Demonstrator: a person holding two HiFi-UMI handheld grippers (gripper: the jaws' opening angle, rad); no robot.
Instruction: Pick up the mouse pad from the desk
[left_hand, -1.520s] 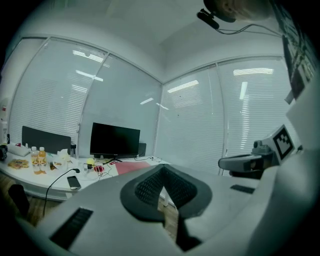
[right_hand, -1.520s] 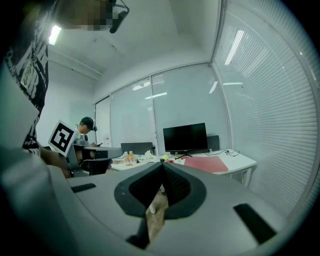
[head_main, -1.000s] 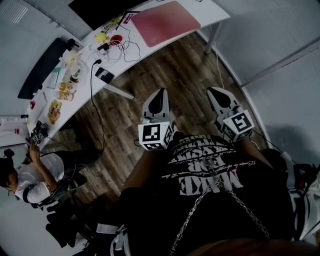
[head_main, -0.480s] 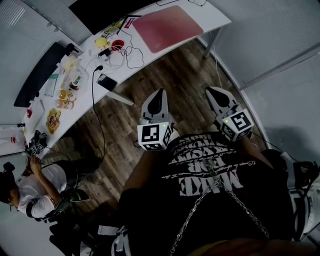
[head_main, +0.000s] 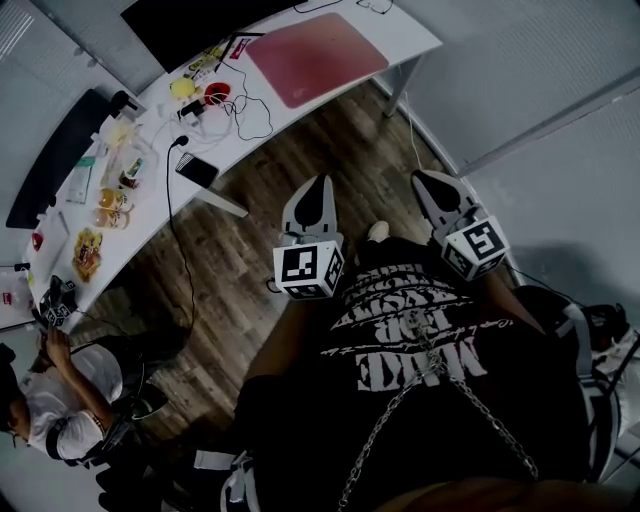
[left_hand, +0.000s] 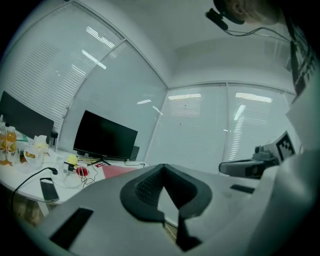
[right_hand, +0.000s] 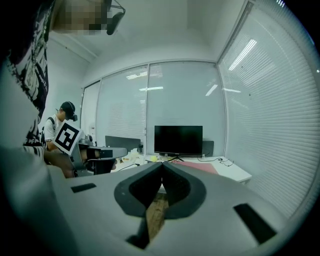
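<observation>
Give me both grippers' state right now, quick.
Left gripper: closed, jaws together, holding nothing.
Right gripper: closed, jaws together, holding nothing.

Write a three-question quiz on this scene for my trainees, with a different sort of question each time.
1. True or false: the pink mouse pad lies flat on the white desk, with both grippers well away from it.
2. The left gripper has its jaws: A) wide apart; B) together with nothing between them; C) closed on a cable.
3. Short answer: which large black thing stands on the desk beside the mouse pad?

Key: 1 true. 2 B; the right gripper is shut and empty too. 3 the monitor.
</observation>
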